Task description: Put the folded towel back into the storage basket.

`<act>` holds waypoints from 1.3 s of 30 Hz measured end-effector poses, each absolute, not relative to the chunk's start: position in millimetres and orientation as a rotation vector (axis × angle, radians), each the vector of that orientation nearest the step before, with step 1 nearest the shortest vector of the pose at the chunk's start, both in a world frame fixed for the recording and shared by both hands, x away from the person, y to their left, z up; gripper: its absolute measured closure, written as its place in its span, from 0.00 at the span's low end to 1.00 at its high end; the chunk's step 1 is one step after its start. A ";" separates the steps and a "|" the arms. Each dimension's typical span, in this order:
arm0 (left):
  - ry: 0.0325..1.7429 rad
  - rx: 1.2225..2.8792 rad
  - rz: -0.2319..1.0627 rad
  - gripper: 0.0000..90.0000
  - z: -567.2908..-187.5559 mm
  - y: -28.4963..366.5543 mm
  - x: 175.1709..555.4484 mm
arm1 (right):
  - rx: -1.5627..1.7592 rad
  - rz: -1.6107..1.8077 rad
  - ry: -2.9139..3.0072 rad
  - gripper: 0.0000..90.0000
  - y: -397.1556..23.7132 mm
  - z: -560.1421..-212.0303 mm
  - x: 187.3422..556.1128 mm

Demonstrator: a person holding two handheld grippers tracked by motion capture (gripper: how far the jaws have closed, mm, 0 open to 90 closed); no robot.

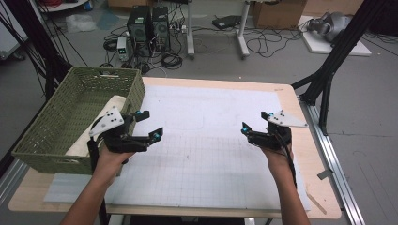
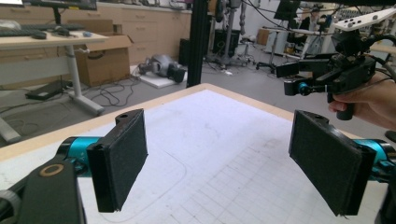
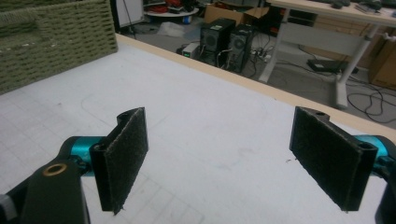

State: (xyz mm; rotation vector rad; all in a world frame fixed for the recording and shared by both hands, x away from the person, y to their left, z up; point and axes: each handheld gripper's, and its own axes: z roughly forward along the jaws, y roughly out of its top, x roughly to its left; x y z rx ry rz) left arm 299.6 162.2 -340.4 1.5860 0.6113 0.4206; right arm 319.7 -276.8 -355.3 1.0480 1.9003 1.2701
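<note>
Over the white gridded mat (image 1: 211, 145), my left gripper (image 1: 150, 124) is held up just right of a green woven basket (image 1: 61, 117); its jaws are wide open and empty (image 2: 217, 158). The basket holds a folded cream cloth (image 1: 108, 110) and stands at the table's left edge. On the mat's right side, my right gripper (image 1: 254, 120) is also wide open with nothing between its pads (image 3: 217, 158). The left gripper view shows the right gripper (image 2: 322, 77) farther off, in a hand. The right gripper view shows the basket (image 3: 51, 42) at the upper left.
The wooden table (image 1: 309, 154) ends just beyond the mat on every side. Black frame posts (image 1: 335, 56) stand at the right rear corner and behind the basket. Computer towers (image 1: 149, 26), cables and desk legs (image 1: 242, 33) are on the floor beyond the far edge.
</note>
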 end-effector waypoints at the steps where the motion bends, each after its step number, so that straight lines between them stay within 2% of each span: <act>1: 0.611 1.592 0.418 0.22 -342.0 159.6 300.0 | 1.053 1.260 1.897 0.20 -279.6 -357.3 317.9; 25: 0.652 1.653 0.420 0.18 -404.6 131.5 305.4 | 1.132 1.188 1.841 0.20 -312.8 -405.4 295.6; 39: 0.697 1.669 0.435 0.19 -413.9 134.6 309.4 | 1.143 1.149 1.872 0.20 -311.3 -414.0 293.9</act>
